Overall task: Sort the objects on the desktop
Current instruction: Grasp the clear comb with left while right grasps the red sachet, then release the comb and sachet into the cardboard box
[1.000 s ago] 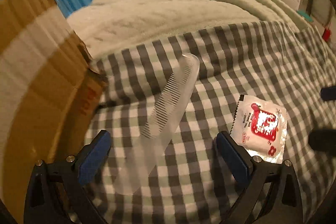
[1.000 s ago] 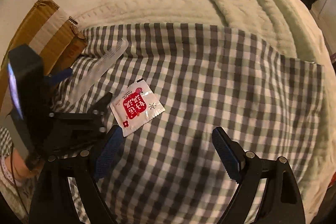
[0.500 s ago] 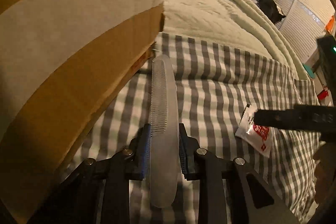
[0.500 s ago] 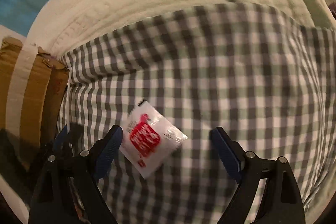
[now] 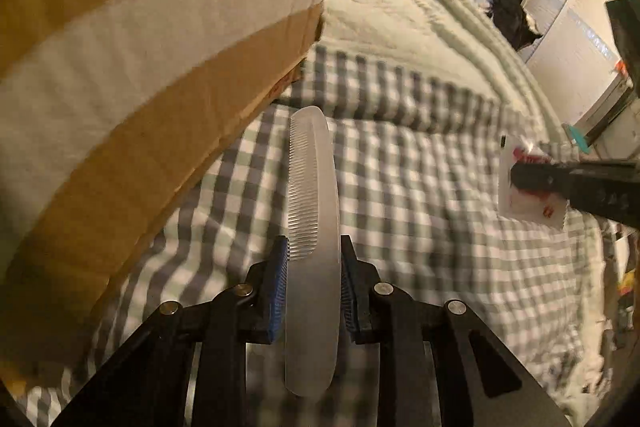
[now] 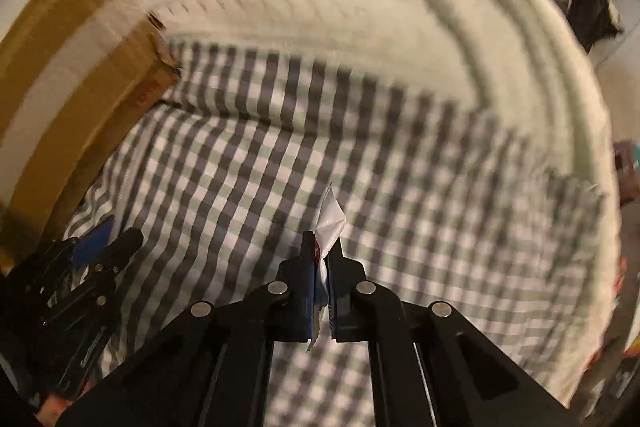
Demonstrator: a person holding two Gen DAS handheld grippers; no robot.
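My left gripper (image 5: 313, 247) is shut on a frosted clear comb (image 5: 312, 187), held lengthwise above the checked cloth (image 5: 420, 227), its tip near the cardboard box (image 5: 140, 67). My right gripper (image 6: 323, 247) is shut on a white and red sachet (image 6: 330, 223), held edge-on above the cloth (image 6: 280, 167). In the left wrist view the sachet (image 5: 520, 203) shows at the right, pinched by the right gripper's finger (image 5: 560, 179). The left gripper (image 6: 100, 247) shows at the lower left of the right wrist view.
A large cardboard box (image 6: 60, 87) with a pale tape band stands on the left of the cloth. A pale green blanket (image 6: 320, 7) lies behind the cloth. Wardrobes and clutter (image 5: 560, 47) stand far right.
Both grippers went from open to shut: the left closed on the comb and lifted it beside the box, the right closed on the sachet and raised it off the cloth.
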